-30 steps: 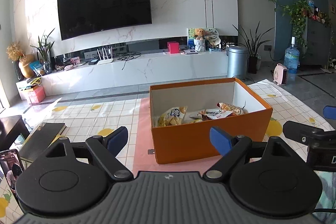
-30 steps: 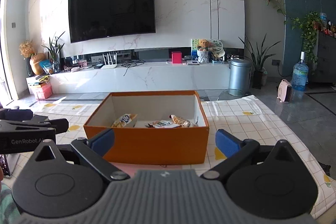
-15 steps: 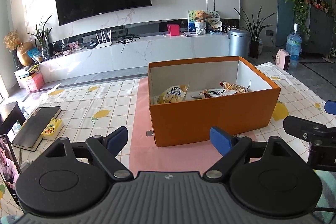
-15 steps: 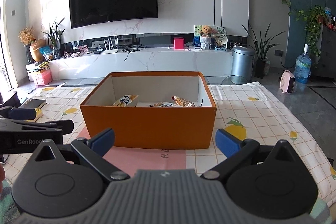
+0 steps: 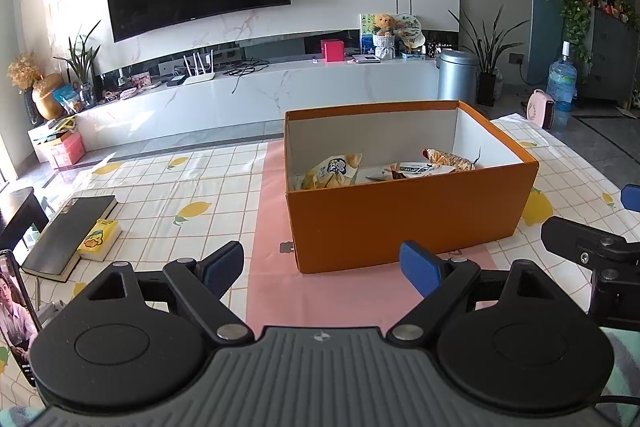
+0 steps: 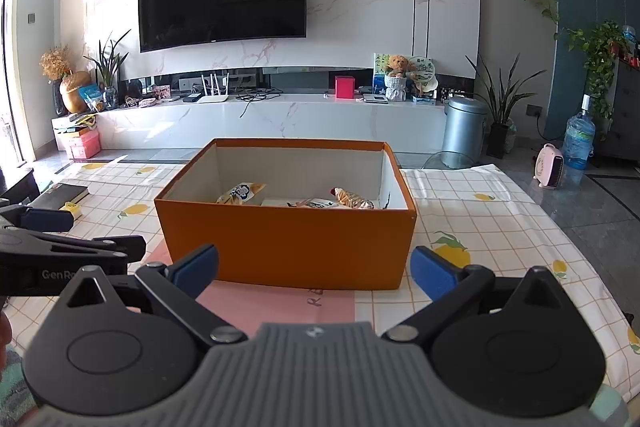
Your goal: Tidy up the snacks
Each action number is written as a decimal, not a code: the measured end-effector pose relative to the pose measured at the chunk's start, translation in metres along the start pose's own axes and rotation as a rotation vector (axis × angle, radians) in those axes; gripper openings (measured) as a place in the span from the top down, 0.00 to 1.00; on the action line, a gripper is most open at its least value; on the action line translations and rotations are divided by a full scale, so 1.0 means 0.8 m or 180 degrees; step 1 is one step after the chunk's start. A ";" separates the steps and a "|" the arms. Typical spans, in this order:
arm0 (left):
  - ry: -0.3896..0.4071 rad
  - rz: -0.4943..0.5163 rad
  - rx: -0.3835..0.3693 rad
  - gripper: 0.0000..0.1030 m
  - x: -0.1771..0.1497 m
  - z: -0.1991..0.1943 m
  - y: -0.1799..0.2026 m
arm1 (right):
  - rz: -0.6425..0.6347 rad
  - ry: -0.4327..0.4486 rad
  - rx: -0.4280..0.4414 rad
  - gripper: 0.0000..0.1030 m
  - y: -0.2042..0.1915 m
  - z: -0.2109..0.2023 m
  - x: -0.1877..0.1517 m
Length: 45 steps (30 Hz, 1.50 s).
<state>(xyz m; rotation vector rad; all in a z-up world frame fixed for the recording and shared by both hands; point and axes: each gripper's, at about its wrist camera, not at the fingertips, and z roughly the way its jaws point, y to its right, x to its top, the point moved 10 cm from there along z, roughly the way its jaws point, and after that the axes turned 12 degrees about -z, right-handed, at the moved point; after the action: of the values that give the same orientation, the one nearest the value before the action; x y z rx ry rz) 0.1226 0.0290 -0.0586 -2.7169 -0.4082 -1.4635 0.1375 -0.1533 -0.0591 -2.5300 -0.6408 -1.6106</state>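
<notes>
An orange box [image 5: 404, 223] [image 6: 288, 243] stands open on a pink mat on the table. Inside lie a yellow chip bag [image 5: 332, 171] [image 6: 240, 193], a white packet [image 5: 416, 170] [image 6: 312, 203] and an orange striped packet [image 5: 448, 159] [image 6: 354, 198]. My left gripper [image 5: 322, 265] hovers open in front of the box's left near corner, holding nothing. My right gripper [image 6: 314, 267] hovers open just before the box's front wall, also empty. Each gripper shows at the edge of the other's view.
A black book [image 5: 68, 233] and a small yellow carton [image 5: 99, 239] lie on the lemon-print tablecloth [image 5: 168, 195] at the left. A phone [image 5: 14, 311] stands at the near left edge. Beyond the table are a TV bench, a bin and plants.
Both grippers have risen and pulled back a little, so the box sits lower and more of its inside shows. Their fingers stayed open.
</notes>
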 end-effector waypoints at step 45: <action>-0.0038 -0.0023 -0.0027 0.00 -0.002 0.000 0.002 | 0.0054 -0.0004 0.0012 0.04 0.003 0.000 0.000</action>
<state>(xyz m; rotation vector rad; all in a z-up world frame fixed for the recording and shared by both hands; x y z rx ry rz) 0.1219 0.0272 -0.0597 -2.7349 -0.4138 -1.4548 0.1379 -0.1553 -0.0588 -2.5269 -0.6202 -1.6010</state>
